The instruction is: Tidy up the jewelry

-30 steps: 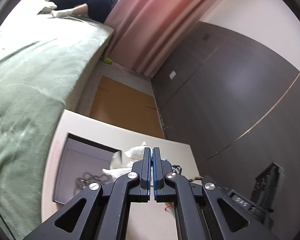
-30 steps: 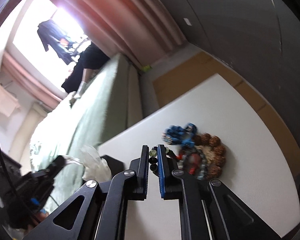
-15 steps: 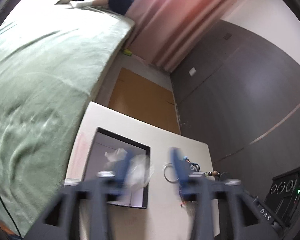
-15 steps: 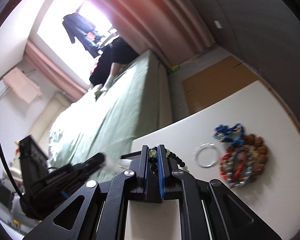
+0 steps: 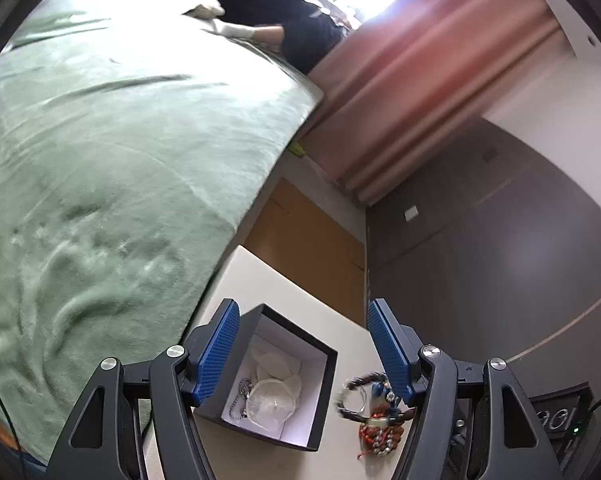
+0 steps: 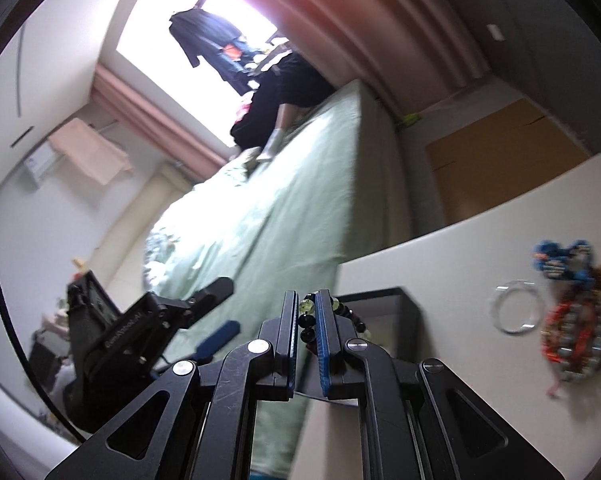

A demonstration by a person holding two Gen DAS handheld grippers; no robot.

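No writing reads clearly in either view. The left tool (image 5: 304, 354), its ribbed blue pads opening with nothing between them, hangs over a black box (image 5: 324, 392) lined white, holding a chain (image 5: 240, 396) and clear pouches (image 5: 272, 398). The right tool (image 6: 307, 334) is clenched on a bracelet (image 6: 308, 316) of round dark and green beads. Only the right view shows a clear bangle (image 6: 516, 306) beside the bead pile (image 6: 576, 320) on the white counter (image 6: 440, 280).

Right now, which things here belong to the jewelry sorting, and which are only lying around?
Belongs to the job:
- black box with white lining
- dark beaded bracelet, clamped in the right gripper
- clear bangle
- heap of beaded bracelets
- left gripper, opening, nothing between

Just lying about:
- green bedspread
- pink curtain
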